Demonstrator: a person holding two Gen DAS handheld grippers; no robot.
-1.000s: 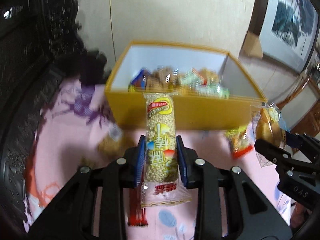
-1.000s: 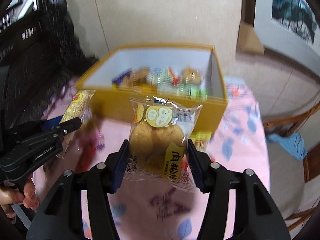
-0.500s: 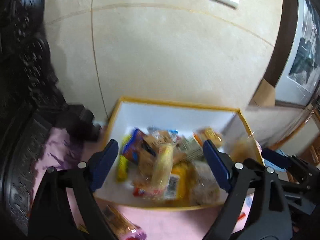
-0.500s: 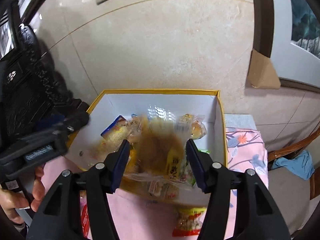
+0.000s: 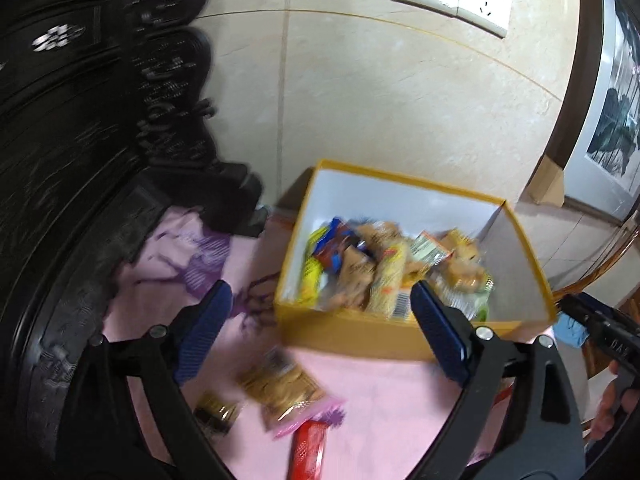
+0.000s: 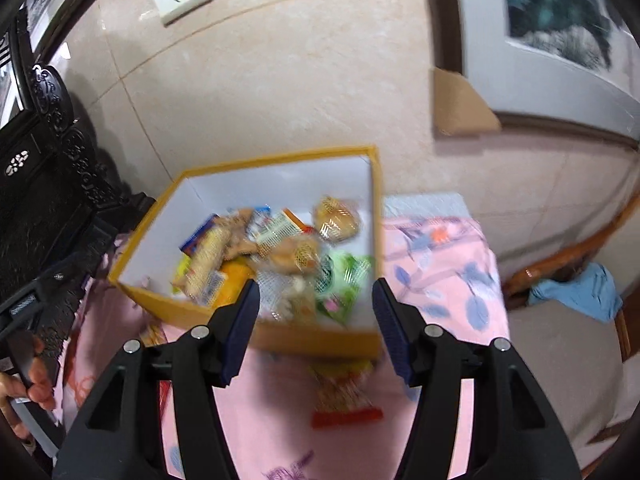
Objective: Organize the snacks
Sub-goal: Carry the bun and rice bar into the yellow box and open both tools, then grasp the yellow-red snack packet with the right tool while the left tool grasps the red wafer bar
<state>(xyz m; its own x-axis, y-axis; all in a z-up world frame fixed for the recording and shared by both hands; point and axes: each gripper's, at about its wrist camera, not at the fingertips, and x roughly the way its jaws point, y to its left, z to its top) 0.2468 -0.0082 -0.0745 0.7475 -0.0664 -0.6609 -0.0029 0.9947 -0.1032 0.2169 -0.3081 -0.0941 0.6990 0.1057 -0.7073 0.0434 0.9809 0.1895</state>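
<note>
Both grippers are spread with nothing between them: left gripper (image 5: 320, 336), its jaws just opened wider, and right gripper (image 6: 314, 322). Nearest, several snack packets (image 5: 280, 388) lie loose on the pink worktop (image 5: 384, 392), unsorted. Beyond, the yellow box (image 6: 320, 340) holds a heap of snacks (image 6: 280, 252). Blur hides their labels.

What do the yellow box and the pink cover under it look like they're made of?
Box: probably cardboard, with thin stiff walls, a matte yellow outside and plain white inside. Cover: seemingly soft printed fabric, pink with blue leaves, draping over the edge.
</note>
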